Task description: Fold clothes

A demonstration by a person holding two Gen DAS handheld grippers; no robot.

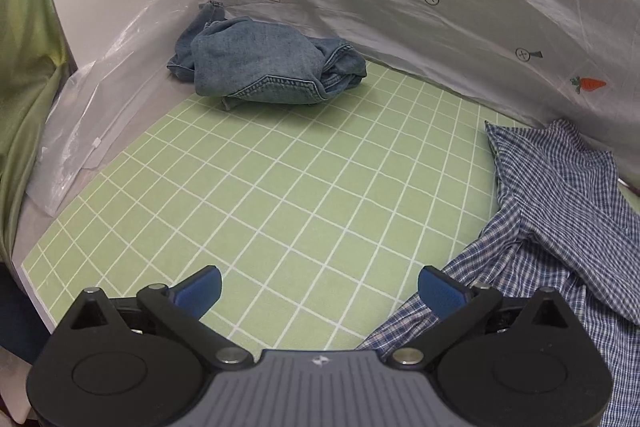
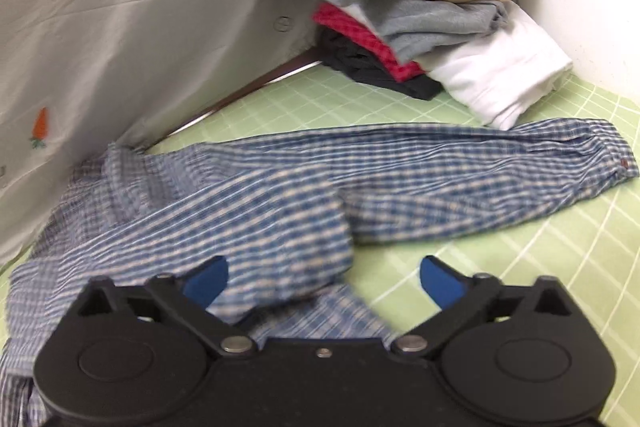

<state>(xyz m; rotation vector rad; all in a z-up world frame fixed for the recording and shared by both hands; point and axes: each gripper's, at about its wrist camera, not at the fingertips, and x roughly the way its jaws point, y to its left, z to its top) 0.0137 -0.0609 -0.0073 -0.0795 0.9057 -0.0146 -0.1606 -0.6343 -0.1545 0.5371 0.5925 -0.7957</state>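
A makeshift home laundry corner: green grid mat (image 1: 280, 187), carrot-print sheet backdrop (image 1: 440, 7), stacked folded clothes (image 2: 432, 11).

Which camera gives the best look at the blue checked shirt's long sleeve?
The right wrist view. There the blue checked shirt lies spread across the green mat, its sleeve stretched out to the buttoned cuff. The left wrist view shows only a crumpled part of the shirt at its right edge, with no sleeve clearly visible.

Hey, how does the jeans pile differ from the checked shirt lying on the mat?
The jeans are plain blue denim; the checked shirt is blue-and-white plaid. The jeans sit bunched in a compact heap, while the shirt lies spread out, one sleeve stretched long. Both are unfolded and rest on the green grid mat.
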